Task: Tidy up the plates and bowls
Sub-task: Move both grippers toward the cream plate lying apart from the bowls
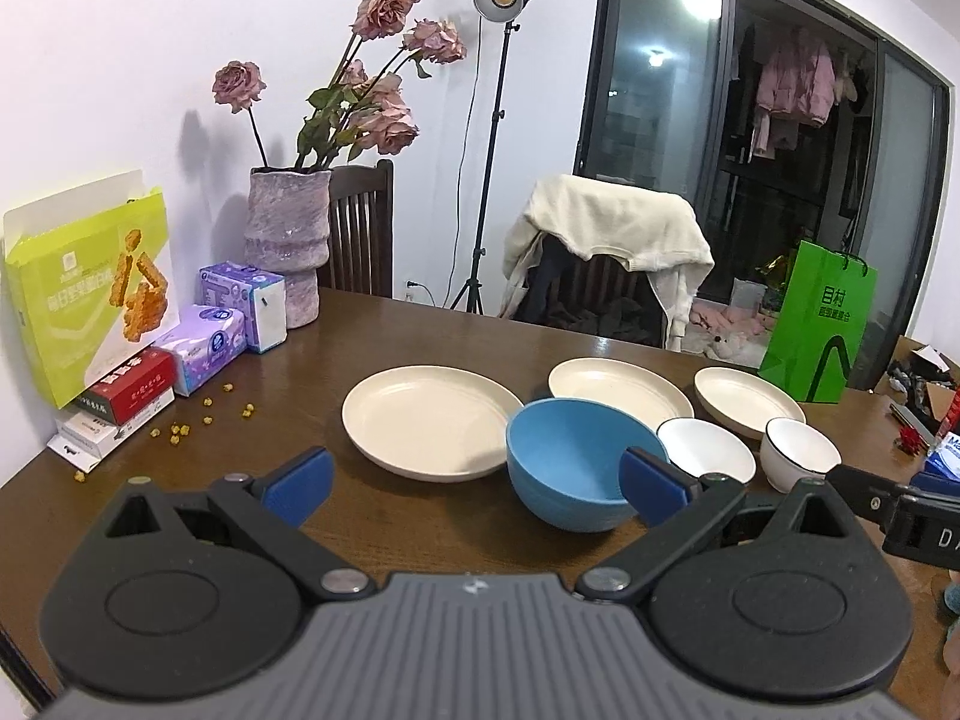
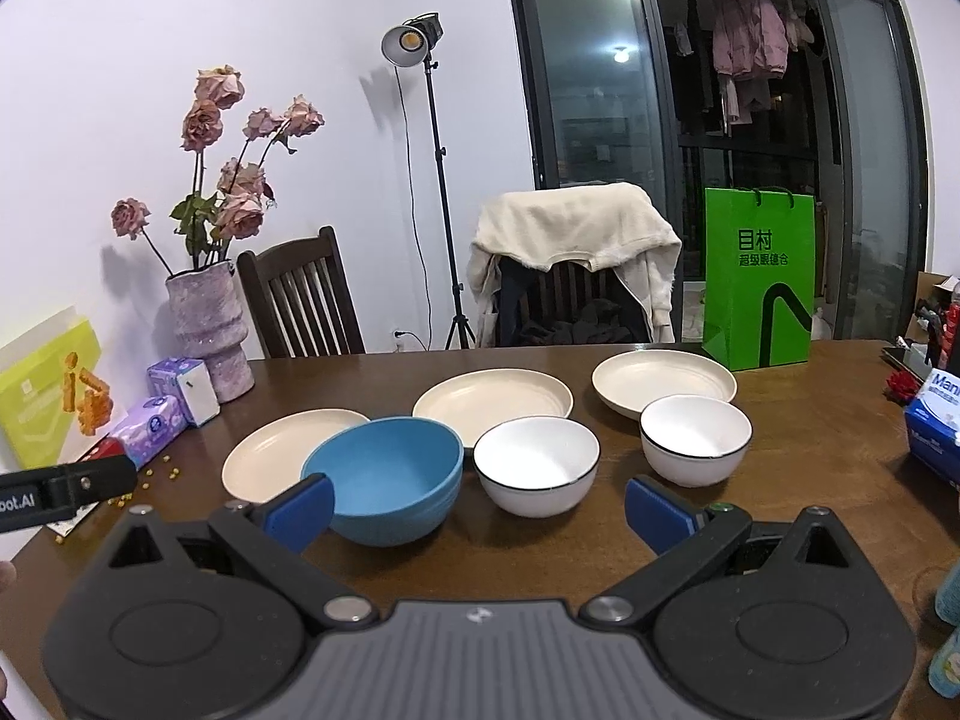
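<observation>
Both claws gape wide and hold nothing — left gripper (image 1: 474, 483), right gripper (image 2: 477, 507) — above bare wooden table (image 2: 570, 546) at the near edge. Just ahead stand an empty blue bowl (image 2: 387, 480) and two empty white bowls (image 2: 536, 465) (image 2: 696, 438); behind them, three bare cream plates (image 2: 492, 399) — then a green bag (image 2: 759, 276).

Bowls (image 2: 536, 465) before plates (image 2: 492, 399)

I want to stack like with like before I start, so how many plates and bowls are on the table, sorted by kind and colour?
Cream plates: 3, at left, middle and right
White bowls: 2, one nearer the middle and one right
Blue bowl: 1
Total: 6
</observation>
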The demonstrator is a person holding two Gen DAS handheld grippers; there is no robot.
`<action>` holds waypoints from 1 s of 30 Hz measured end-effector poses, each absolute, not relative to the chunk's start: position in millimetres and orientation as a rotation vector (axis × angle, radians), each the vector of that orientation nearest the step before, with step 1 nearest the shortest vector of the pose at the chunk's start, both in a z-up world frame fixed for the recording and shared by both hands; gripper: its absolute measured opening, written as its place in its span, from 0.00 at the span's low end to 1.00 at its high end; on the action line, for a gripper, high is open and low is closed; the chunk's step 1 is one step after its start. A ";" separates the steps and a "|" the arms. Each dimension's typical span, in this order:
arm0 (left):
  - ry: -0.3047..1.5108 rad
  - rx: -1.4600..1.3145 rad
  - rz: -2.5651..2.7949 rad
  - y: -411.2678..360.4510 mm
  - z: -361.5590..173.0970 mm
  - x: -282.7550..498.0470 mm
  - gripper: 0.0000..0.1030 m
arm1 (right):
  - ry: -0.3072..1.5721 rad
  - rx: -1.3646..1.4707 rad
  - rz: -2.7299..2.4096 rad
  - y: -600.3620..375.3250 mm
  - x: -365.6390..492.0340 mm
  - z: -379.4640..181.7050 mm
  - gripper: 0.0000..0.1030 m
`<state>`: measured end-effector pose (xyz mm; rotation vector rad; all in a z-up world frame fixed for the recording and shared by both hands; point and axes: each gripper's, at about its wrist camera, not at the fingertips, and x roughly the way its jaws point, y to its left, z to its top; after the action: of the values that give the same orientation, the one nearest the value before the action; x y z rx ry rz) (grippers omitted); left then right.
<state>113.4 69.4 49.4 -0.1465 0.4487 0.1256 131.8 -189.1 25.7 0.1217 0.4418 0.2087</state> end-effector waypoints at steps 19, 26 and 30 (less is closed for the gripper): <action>0.494 -0.200 0.098 103.6 48.7 174.4 1.00 | 0.434 0.147 0.297 -145.5 198.7 38.3 1.00; 0.522 -0.269 0.129 125.7 51.0 200.3 1.00 | 0.465 0.162 0.333 -122.9 231.5 41.2 1.00; 0.544 -0.301 0.161 134.6 55.5 214.9 1.00 | 0.475 0.184 0.356 -113.4 249.3 45.4 1.00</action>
<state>214.9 134.7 55.5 -0.3008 0.5444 0.1607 249.3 -113.4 45.4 0.1840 0.4755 0.3561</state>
